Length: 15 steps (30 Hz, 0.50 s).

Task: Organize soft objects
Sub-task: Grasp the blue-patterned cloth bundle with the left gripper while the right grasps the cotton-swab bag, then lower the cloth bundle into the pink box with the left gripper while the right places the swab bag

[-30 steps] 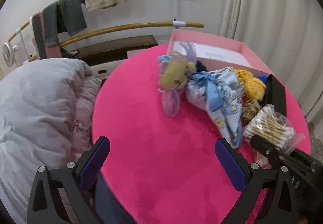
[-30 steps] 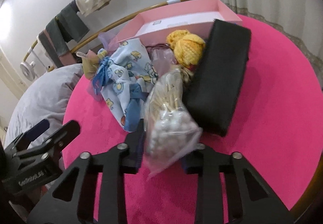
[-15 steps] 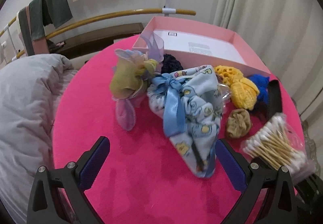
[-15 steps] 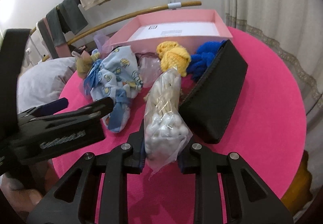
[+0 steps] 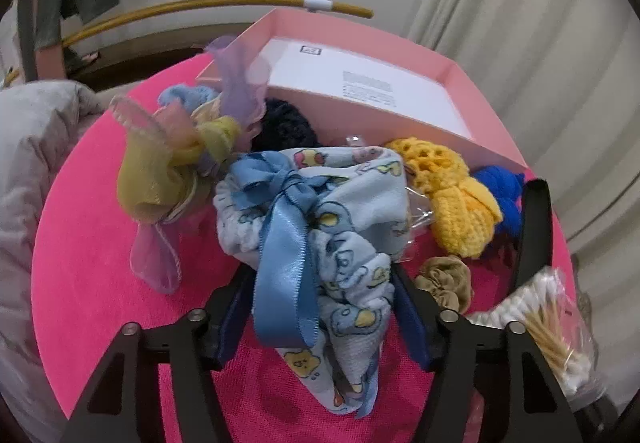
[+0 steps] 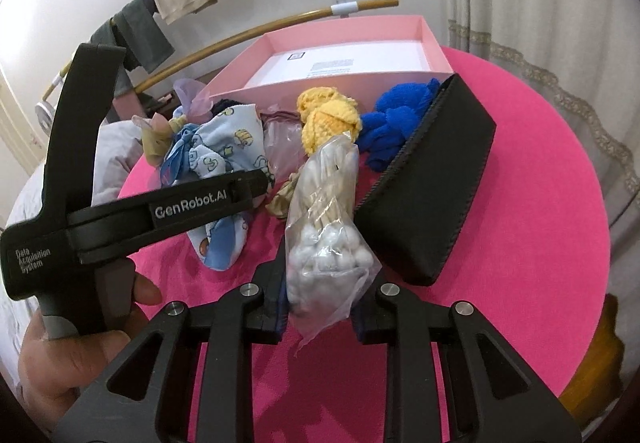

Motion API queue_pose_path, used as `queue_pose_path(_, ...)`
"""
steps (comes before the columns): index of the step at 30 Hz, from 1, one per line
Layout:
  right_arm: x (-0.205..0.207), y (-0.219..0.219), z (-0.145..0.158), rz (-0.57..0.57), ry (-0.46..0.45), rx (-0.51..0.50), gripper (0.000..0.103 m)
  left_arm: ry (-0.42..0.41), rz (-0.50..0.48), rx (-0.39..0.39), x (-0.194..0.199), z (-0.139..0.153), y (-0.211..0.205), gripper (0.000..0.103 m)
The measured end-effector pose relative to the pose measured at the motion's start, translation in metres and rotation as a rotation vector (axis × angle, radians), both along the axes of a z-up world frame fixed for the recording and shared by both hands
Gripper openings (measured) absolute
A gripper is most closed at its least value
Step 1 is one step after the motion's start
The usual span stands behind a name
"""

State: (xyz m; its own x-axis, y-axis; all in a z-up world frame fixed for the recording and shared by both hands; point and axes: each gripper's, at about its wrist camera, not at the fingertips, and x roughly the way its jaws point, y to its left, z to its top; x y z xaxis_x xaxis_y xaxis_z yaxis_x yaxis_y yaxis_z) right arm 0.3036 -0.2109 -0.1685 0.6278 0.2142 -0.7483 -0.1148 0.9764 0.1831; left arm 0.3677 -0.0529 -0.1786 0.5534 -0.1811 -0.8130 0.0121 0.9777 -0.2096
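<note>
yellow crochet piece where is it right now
In the left wrist view the yellow crochet piece lies right of centre, before the pink box, between the printed blue cloth and blue yarn.

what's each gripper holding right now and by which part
Right gripper: bag of cotton swabs, by its lower end. Left gripper: closing around the blue printed cloth, near its lower part.

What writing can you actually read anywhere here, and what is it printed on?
"GenRobot.AI": on the arm of the left gripper, seen from the right wrist.
"Data Acquisition System": on the same gripper's body.
Printed label in the pink box: a small square mark and lines of text, too blurred to read.
</note>
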Motion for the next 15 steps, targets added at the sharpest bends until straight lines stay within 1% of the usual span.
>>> queue_pose_path(4,0.000,-0.002,0.004,-0.011,-0.009,0.003,0.022,-0.006,-0.031,-0.027,-0.006,0.001,0.009,0.051)
queue_pose_path(6,-0.002,-0.004,0.006,-0.018,-0.014,0.009,0.022,-0.014,-0.040,-0.003,-0.010,0.003,0.014,0.048)
queue_pose_path(8,-0.003,-0.004,0.008,-0.026,-0.020,0.012,0.022,-0.030,-0.050,0.034,-0.020,0.007,0.017,0.048)
queue_pose_path(13,-0.006,-0.001,0.016,-0.034,-0.039,0.015,0.022,-0.057,-0.066,0.072,-0.041,0.016,0.024,0.048)
queue_pose_path(15,-0.007,0.002,0.020,-0.033,-0.049,0.014,0.022,-0.061,-0.074,0.075,-0.047,0.020,0.023,0.048)
